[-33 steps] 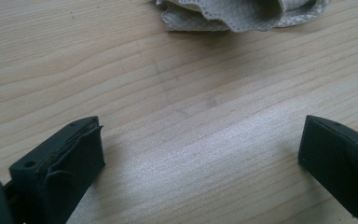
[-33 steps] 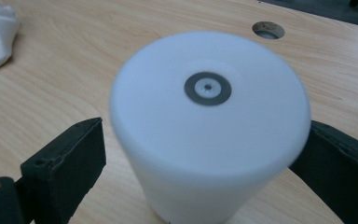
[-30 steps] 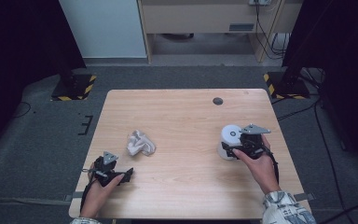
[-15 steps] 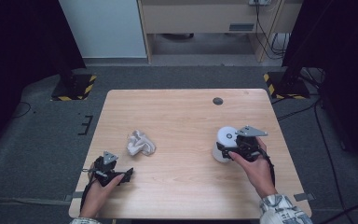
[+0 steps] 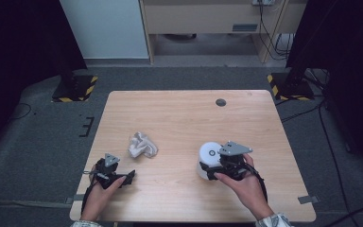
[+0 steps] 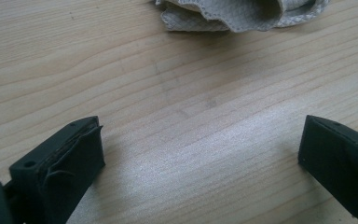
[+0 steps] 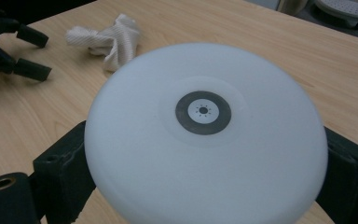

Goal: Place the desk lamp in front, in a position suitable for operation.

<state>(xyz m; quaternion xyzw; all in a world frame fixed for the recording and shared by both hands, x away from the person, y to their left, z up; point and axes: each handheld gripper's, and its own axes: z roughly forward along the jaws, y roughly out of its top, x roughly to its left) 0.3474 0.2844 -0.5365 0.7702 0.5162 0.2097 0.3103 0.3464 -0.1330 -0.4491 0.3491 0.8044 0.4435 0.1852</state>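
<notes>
White lamp (image 7: 205, 135) sits clamped in the right hand-held gripper (image 5: 216, 166), base hidden; left hand-held gripper (image 5: 128, 177) gapes empty.

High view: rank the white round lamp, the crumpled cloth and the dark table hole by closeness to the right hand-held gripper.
1. White round lamp, between the right hand-held gripper jaws.
2. Dark table hole, toward the far edge.
3. Crumpled cloth, to its left; close to the hole's distance.

Matt white plastic lamp (image 7: 205, 135), woven cloth rag (image 5: 142, 144), smooth pale wood table (image 5: 179, 113)
</notes>
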